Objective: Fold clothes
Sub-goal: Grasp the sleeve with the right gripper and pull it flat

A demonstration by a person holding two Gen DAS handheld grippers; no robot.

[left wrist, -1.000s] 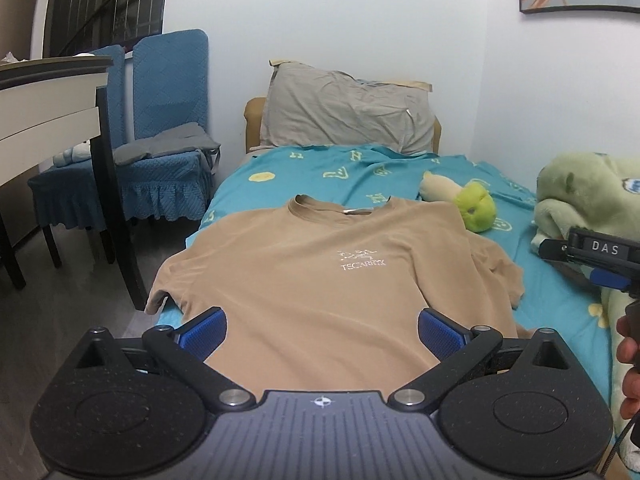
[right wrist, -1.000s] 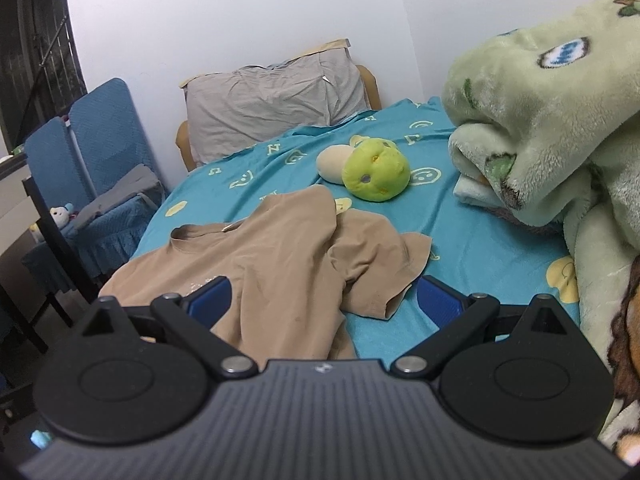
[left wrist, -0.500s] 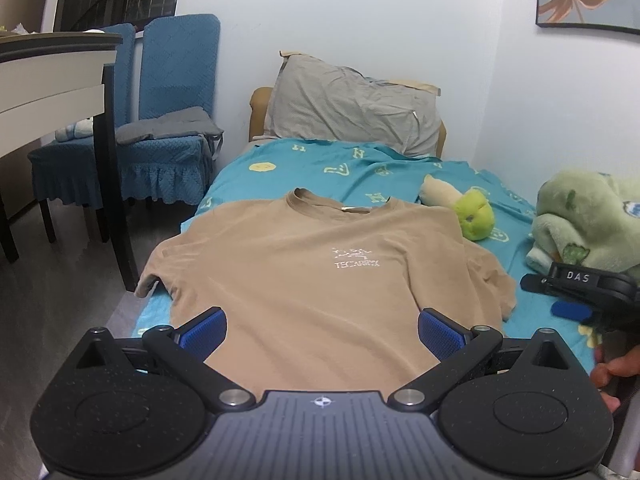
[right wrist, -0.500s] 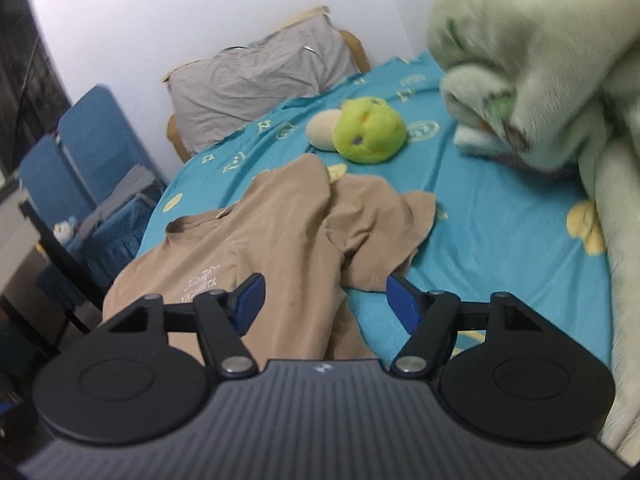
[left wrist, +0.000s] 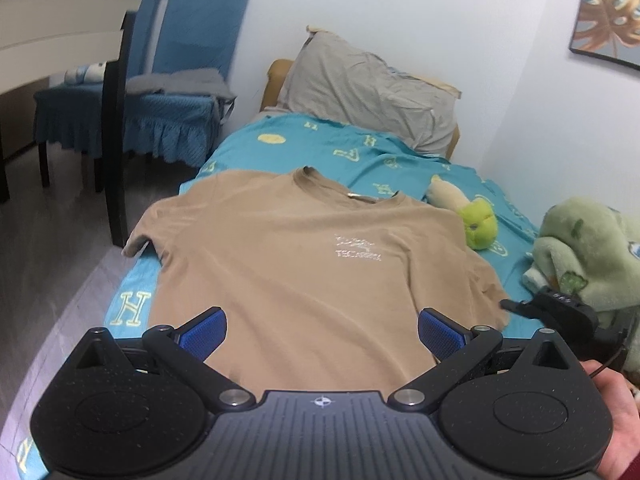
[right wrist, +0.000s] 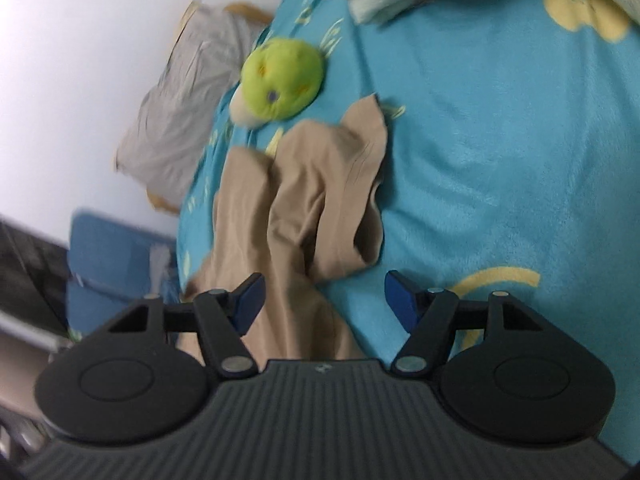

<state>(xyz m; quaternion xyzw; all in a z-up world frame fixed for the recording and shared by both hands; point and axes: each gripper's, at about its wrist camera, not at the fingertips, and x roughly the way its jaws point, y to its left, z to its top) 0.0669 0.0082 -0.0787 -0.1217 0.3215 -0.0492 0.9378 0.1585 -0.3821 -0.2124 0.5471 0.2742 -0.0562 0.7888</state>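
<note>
Rolled right gripper [right wrist: 322, 300], seemingly unclamped, overhangs shirt [right wrist: 304, 184].

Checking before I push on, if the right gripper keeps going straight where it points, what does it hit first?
Most likely the tan T-shirt: its bunched sleeve lies right ahead of the open right gripper. Depth is unclear.

**Black Grippers, Blue Pads, a Red Cuff**

The left gripper [left wrist: 322, 332] is matte black and finely speckled, with a ribbed central plate behind the jaws bearing a small white cross-in-circle mark. Two round discs flank that plate, each topped by a triangular cut-out. Angled black links with silver pivot screws carry blue ribbed pads [left wrist: 204, 331]. The right gripper [right wrist: 323, 300] has the same build: black discs, silver screws, blue pads [right wrist: 249, 295]. Beside its body, a hand [left wrist: 618, 420] shows a dark red sleeve [left wrist: 630, 474] edge and a thin black cable [left wrist: 608, 360].
</note>
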